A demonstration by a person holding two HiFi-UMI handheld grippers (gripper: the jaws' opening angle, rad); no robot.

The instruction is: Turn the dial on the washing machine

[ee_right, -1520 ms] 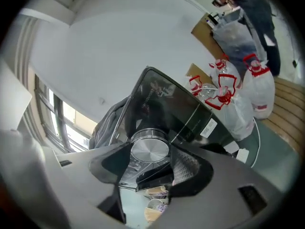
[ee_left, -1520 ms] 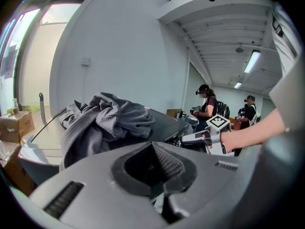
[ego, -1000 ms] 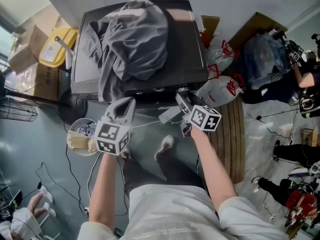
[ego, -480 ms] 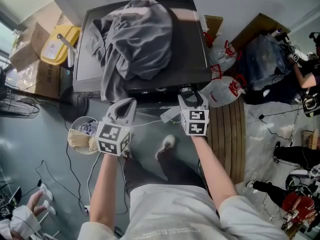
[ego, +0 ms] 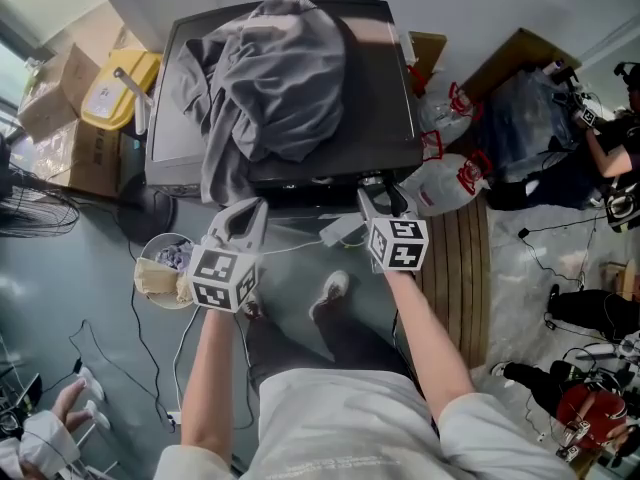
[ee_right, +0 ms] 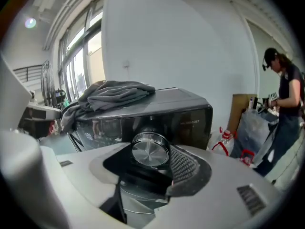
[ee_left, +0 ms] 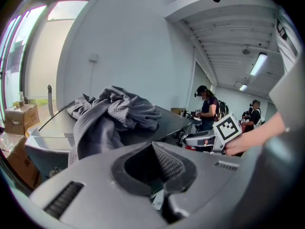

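In the head view, I am holding both tongs up at the front edge of the dark washing machine (ego: 375,88), which is standing against the wall with a grey garment (ego: 270,78) heaped on its lid. The left tongs (ego: 245,216) are hanging just in front of the machine's left half, short of its panel. The right tongs (ego: 377,196) are reaching right onto the front panel near its right end.

In the left gripper view, the left tongs are standing spread, with nothing between them. Beyond them, the garment is draping over the machine's top, and the right tongs' marker cube (ee_left: 227,128) is showing off to the right.

In the right gripper view, the silver dial (ee_right: 150,149) is sitting on the glossy control panel, squarely between the right tongs. These tongs have just been closing, and their pads are now pinching the dial's sides, the ribbed pad (ee_right: 183,163) lying against its right edge.
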